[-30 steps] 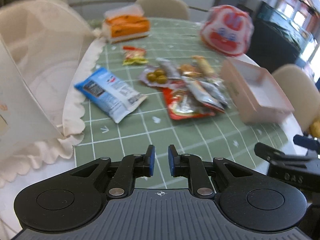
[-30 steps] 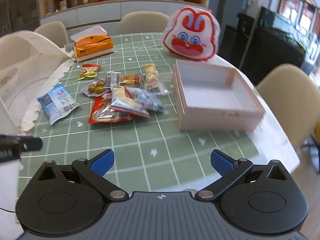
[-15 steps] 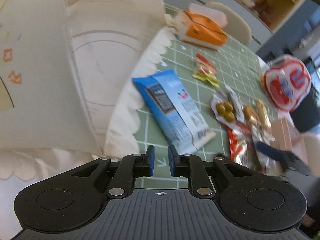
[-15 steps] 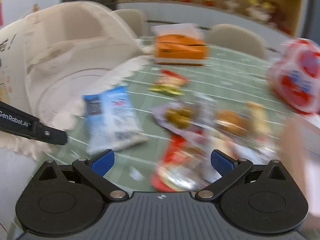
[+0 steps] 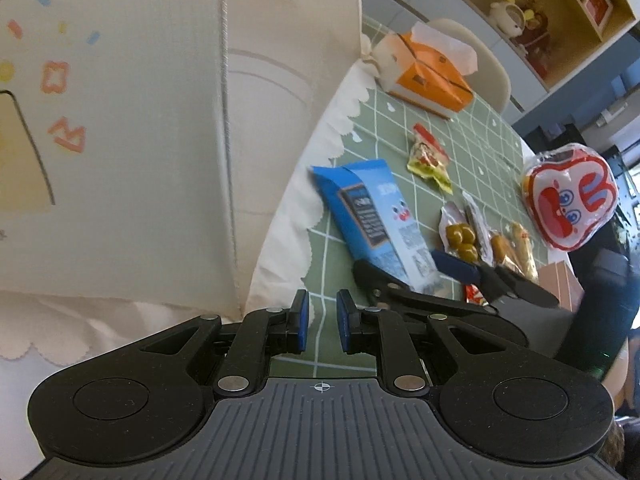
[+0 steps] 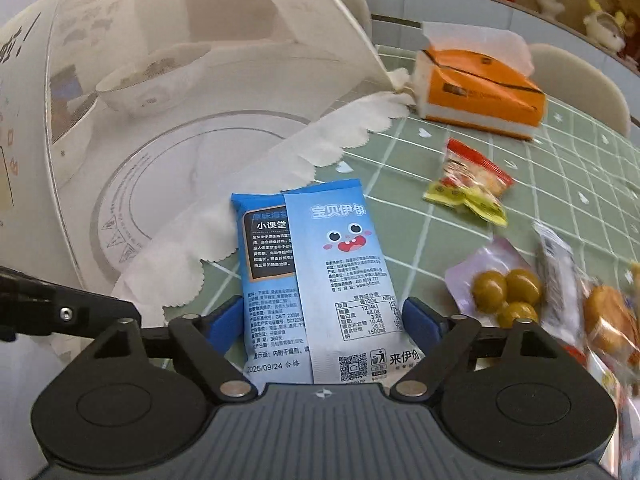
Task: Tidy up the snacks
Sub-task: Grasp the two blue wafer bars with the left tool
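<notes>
A blue snack packet (image 6: 316,280) lies flat on the green checked tablecloth (image 6: 540,184), partly on the lace edge of a food cover. My right gripper (image 6: 324,322) is open, its two blue fingertips on either side of the packet's near end. The packet also shows in the left wrist view (image 5: 372,220), with the right gripper (image 5: 412,272) over its near end. My left gripper (image 5: 319,322) hangs above the table edge with its jaws nearly closed and nothing between them. More snacks lie to the right: an olive pack (image 6: 504,288) and a red-yellow candy pack (image 6: 468,184).
A large white mesh food cover (image 6: 180,80) over plates stands left. An orange tissue box (image 6: 476,88) sits at the back. A red-and-white rabbit bag (image 5: 568,200) and a pink box (image 5: 560,284) are at the right. Chairs ring the table.
My right gripper has swung left and come down, its open fingers now around the blue packet's near end. My left gripper has turned toward the food cover, still nearly closed.
</notes>
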A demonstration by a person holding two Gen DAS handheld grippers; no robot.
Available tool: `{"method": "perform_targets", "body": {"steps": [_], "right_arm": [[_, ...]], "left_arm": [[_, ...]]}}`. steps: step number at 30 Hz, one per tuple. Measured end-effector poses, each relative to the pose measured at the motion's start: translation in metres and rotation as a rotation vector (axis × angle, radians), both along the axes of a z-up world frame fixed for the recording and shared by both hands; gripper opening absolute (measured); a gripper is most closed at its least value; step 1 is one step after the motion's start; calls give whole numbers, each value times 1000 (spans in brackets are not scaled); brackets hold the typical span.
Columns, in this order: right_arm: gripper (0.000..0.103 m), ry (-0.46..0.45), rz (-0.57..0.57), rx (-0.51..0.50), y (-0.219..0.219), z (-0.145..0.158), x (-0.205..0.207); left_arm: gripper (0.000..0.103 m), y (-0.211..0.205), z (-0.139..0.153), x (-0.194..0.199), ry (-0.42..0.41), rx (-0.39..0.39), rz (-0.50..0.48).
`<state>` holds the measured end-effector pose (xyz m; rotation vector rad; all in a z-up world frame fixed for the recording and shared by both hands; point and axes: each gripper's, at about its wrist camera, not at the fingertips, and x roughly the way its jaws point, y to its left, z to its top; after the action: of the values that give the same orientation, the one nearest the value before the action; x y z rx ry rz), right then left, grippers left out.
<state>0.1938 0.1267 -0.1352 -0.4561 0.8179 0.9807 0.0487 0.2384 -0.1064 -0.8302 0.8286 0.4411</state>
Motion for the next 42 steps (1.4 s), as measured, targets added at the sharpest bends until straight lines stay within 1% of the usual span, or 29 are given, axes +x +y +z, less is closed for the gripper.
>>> {"method": "perform_targets", "body": {"steps": [3,6,10,13,14,17,20,22,24,27,29,30,33,36,39,42], "right_arm": [[84,31,-92,3,-24,2,1],[84,56,-157,12,-59,8,-10],[84,38,-195,-6,-95,13,-35],[84,20,-254,-18,-117,16,-51],[84,28,-273,-19,-124,17,-56],[85,97,-269,-8,-135,15,-68],[88,131,-225,-7,-137,16,-79],[88,127,-212,5,-142,21,-84],[88,99,-233,18,-152,28,-84],[88,64,-304,26,-173,40,-73],[89,36,-356,24,-190,46,-60],[89,18,-379,16,-199,47,-54],[90,13,-406,-3,-226,41,-33],[90,8,-406,-31,-249,30,-17],[90,-9,-402,-40,-271,17,-6],[91,-17,-394,-43,-289,4,3]], "left_arm": [[18,-5,-2,6,-11,-15,-32],[18,-14,-3,9,-17,-25,-72],[18,-24,-9,10,-11,-51,-106],[18,-34,-12,11,-5,-70,-138],[18,-38,-13,12,-3,-74,-149],[18,-52,-15,18,-5,-79,-190],[18,-65,-17,24,2,-72,-221],[18,-73,-17,28,0,-47,-238],[18,-79,-15,29,3,-16,-249],[18,-84,-8,25,13,19,-234],[18,-87,-4,20,31,47,-208],[18,-90,-2,18,45,44,-217],[18,-109,7,20,54,79,-216],[18,-139,13,31,91,135,-250],[18,-175,14,48,141,235,-305],[19,-203,13,64,196,329,-318]]}}
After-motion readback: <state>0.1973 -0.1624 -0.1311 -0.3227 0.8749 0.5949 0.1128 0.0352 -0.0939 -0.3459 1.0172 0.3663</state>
